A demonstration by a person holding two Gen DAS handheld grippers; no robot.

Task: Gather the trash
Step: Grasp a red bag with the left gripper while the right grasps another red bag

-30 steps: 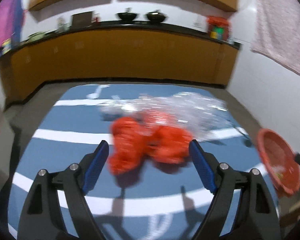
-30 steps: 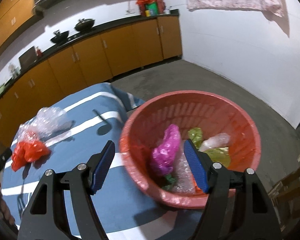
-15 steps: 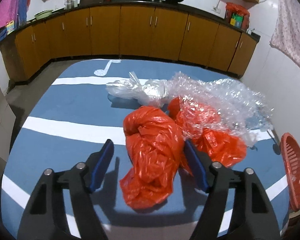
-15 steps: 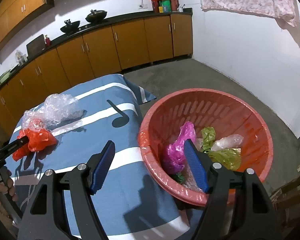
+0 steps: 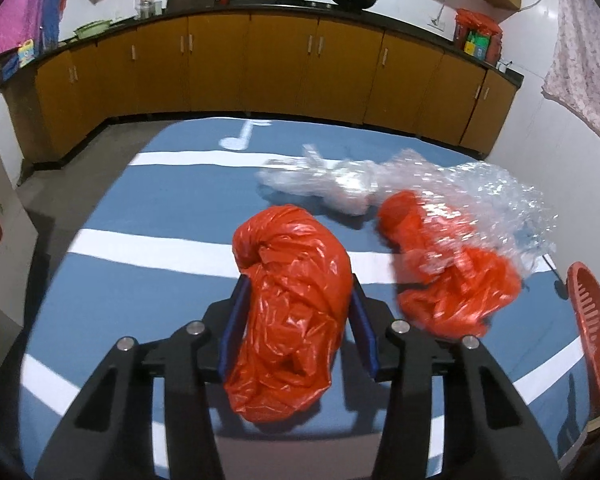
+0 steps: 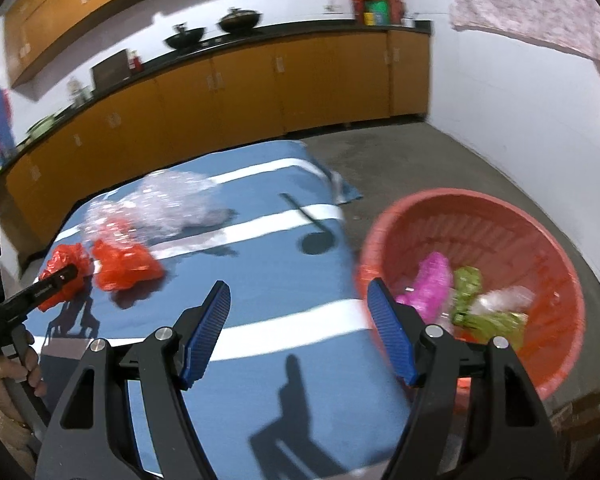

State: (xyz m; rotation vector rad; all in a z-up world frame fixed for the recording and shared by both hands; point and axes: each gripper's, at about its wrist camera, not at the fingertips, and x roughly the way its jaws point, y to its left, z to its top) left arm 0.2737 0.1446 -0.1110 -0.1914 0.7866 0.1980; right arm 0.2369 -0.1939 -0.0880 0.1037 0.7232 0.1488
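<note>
**Orange bag: left jaws closing in**

Left gripper (image 5: 296,320) has just been closing around the orange bag (image 5: 290,304) on the blue cloth (image 5: 140,292); pads touch its sides, grip looks made. Right gripper (image 6: 300,332) spread, empty. Next: carry it to the red basket (image 6: 540,240).

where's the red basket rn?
Off the table's right edge: the red basket fills the right side of the right wrist view, beside the blue striped cloth, trash inside. In the left wrist view only its rim shows at far right.
</note>
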